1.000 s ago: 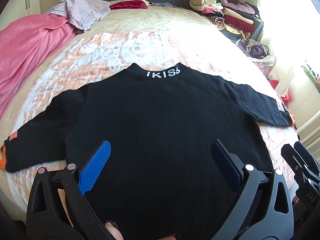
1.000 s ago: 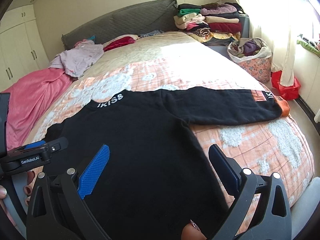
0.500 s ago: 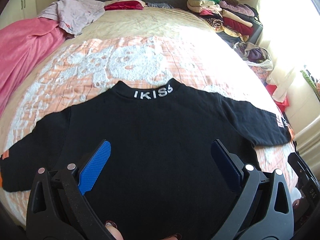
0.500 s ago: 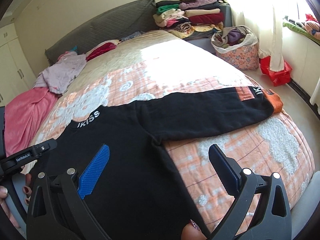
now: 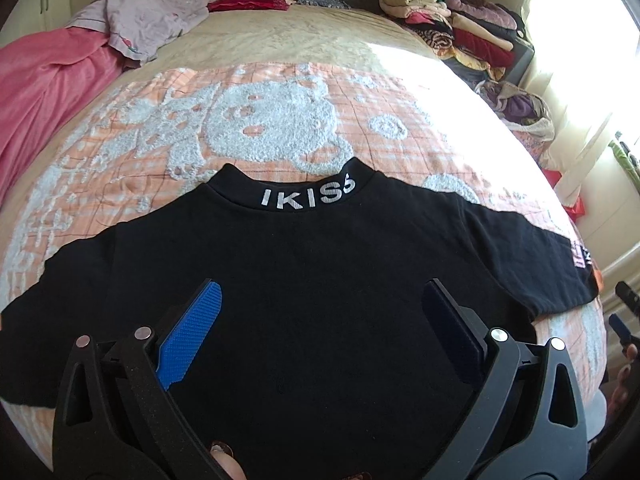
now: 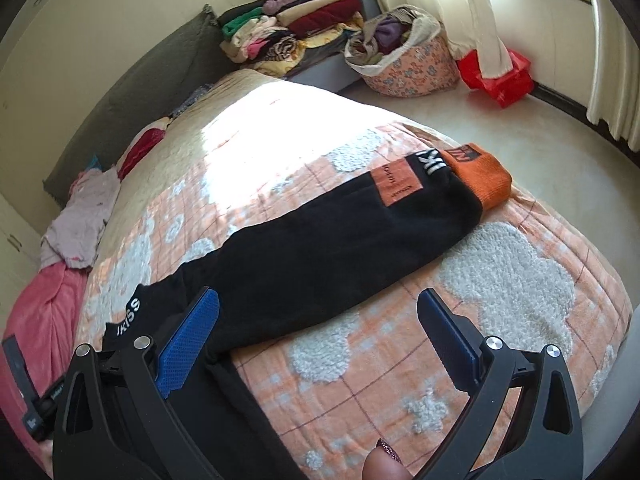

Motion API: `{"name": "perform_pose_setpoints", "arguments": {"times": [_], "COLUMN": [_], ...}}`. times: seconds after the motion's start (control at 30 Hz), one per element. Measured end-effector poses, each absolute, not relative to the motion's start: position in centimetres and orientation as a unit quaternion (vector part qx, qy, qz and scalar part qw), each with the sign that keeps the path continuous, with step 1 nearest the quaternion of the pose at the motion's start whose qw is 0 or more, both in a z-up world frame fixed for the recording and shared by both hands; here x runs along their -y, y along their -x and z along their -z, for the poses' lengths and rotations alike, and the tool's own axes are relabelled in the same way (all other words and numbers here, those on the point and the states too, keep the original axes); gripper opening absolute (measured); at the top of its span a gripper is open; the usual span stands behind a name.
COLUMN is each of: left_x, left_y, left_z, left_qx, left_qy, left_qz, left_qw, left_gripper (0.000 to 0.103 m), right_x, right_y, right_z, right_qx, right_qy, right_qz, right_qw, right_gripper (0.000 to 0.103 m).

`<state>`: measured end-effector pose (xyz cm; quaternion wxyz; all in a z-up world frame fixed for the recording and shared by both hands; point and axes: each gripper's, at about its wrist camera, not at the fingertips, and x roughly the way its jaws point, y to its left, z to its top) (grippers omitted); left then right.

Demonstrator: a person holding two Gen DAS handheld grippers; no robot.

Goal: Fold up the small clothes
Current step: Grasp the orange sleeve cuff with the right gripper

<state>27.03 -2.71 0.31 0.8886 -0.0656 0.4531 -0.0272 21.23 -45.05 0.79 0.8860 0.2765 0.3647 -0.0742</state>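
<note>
A small black sweatshirt (image 5: 320, 272) lies flat on the bed with both sleeves spread and white "IKISS" lettering on its collar (image 5: 308, 196). My left gripper (image 5: 320, 316) hovers open above the middle of its body, nothing between the fingers. In the right wrist view the right sleeve (image 6: 340, 248) stretches toward an orange cuff (image 6: 484, 176) near the bed's edge. My right gripper (image 6: 318, 328) is open over the armpit area where sleeve meets body, holding nothing. The left sleeve's end is cut off at the frame edge.
The bed has an orange and white quilt (image 5: 248, 120). A pink blanket (image 5: 44, 92) and lilac garments (image 5: 148, 20) lie at the far left. Folded clothes are stacked (image 6: 296, 28) beside the headboard, with a floral laundry basket (image 6: 404, 56) and red box (image 6: 500, 76) on the floor.
Both grippers have drawn back and risen. The right gripper swung right, from the sweatshirt's body toward the right sleeve and bed edge. The sweatshirt has not moved.
</note>
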Motion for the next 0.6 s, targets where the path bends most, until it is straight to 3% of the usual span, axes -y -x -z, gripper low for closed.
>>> {"name": "perform_pose_setpoints", "arguments": {"times": [0.6], "left_x": [2.7], "left_y": [-28.4], "left_z": [4.4], "left_qx": [-0.462], "left_qy": [0.044], "left_qz": [0.043], "left_qw": [0.885], "left_gripper": [0.094], "right_x": [54.1], "right_y": [-26.3], "right_z": [5.6], "right_qx": [-0.395], "right_qy": [-0.338], "right_qz": [0.184], "right_qw": [0.834], "right_gripper": [0.099]}}
